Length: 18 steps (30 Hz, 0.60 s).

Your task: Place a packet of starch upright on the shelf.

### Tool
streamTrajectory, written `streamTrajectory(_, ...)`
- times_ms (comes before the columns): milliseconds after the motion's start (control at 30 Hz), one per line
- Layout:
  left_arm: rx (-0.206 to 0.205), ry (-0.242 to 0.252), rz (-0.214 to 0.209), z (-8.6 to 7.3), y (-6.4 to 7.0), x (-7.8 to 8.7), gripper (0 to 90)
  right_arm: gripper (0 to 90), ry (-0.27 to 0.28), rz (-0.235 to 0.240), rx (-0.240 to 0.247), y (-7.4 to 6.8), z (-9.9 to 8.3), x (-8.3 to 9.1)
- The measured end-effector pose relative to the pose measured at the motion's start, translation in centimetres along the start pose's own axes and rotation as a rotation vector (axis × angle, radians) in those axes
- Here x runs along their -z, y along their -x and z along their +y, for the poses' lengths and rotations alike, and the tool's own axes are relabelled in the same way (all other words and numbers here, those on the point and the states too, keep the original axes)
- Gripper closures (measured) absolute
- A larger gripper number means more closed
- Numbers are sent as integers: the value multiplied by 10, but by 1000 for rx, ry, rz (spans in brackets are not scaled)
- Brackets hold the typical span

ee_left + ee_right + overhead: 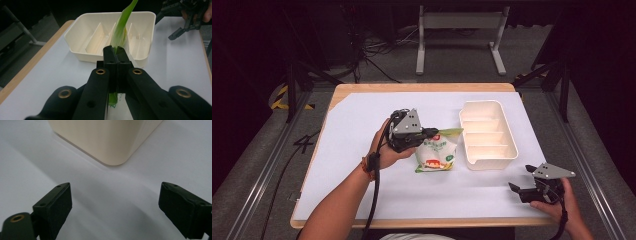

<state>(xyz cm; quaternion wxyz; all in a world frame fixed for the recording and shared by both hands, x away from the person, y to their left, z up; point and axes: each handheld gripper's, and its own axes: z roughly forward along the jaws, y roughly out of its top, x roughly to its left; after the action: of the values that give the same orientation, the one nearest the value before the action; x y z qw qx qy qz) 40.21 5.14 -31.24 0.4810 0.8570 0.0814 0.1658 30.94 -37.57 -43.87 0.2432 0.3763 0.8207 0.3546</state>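
Observation:
A white and green snack bag (435, 154) lies on the white table sheet, just left of a cream divided tray (487, 133). My left gripper (435, 131) is shut on the bag's green top seam (121, 27), which sticks up between its jaws toward the tray (87, 23). My right gripper (522, 179) hovers open near the table's front right, below the tray's near corner (112, 150). Nothing lies between its fingers (53, 205).
The tray has several bare compartments split by dividers. White sheet (362, 150) spreads to the left and front of the bag. The wooden table edge (412, 222) runs along the front. A metal stand (459, 30) is on the floor beyond the table.

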Motion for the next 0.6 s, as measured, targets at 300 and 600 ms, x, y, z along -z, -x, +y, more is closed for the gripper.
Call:
streamTrajectory(300,3,30,8,16,-9,-4,900,112,-4,-3,-7,1,-1,0)
streamTrajectory(600,26,42,20,23,-22,-11,900,112,-3,-1,-10,2,-1,0)
